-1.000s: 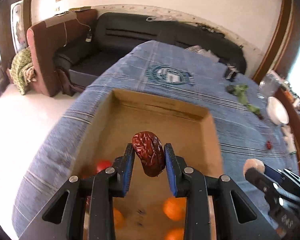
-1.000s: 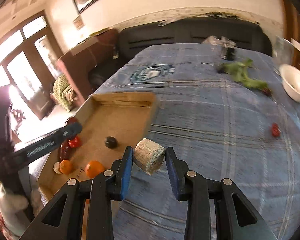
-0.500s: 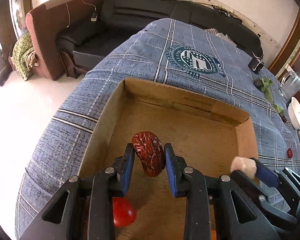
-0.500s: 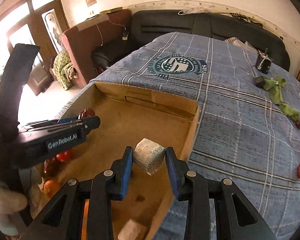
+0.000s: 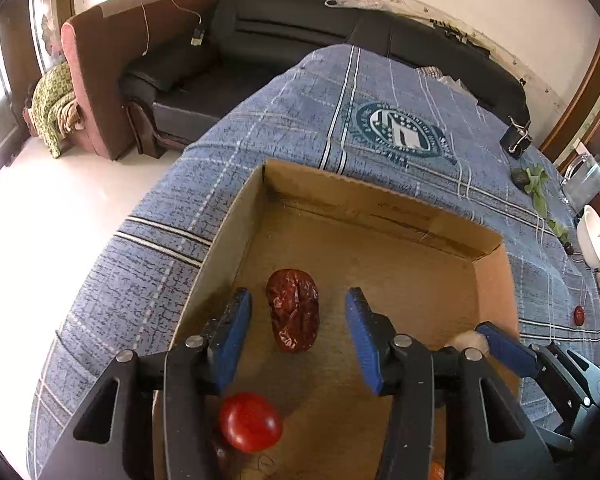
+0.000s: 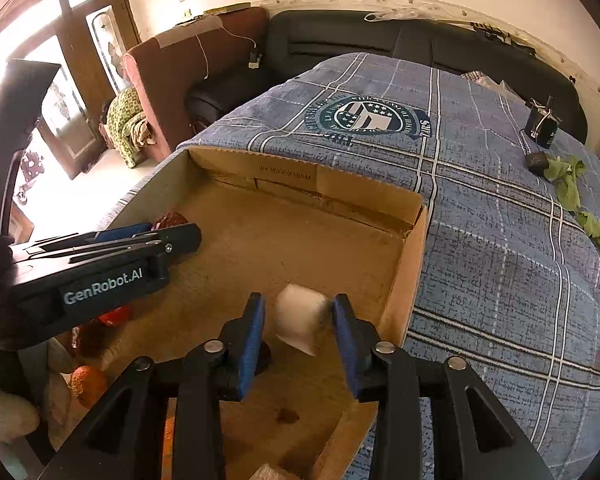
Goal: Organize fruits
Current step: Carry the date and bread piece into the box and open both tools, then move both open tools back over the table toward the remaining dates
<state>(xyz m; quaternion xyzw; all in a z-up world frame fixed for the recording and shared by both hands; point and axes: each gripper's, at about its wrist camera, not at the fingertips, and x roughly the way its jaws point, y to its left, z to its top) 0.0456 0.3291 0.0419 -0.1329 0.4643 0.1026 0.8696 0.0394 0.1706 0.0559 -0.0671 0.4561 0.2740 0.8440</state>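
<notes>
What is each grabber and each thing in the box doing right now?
left gripper: open, over the box
dried red date: loose between its fingers
right gripper: open
pale chunk: blurred, untouched by its fingers
cardboard box: open-topped
red tomato: in the box

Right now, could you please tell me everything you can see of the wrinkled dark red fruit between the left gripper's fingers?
The dried red fruit looks like a date: oval, dark red-brown, with glossy, deeply wrinkled skin. It stands lengthwise in the gap of the left gripper, whose blue-padded jaws are spread wide with space on both sides, so nothing grips it. It is over the floor of the cardboard box, near the left wall; whether it has landed I cannot tell. A smooth red tomato sits nearer the camera, apart from it.
</notes>
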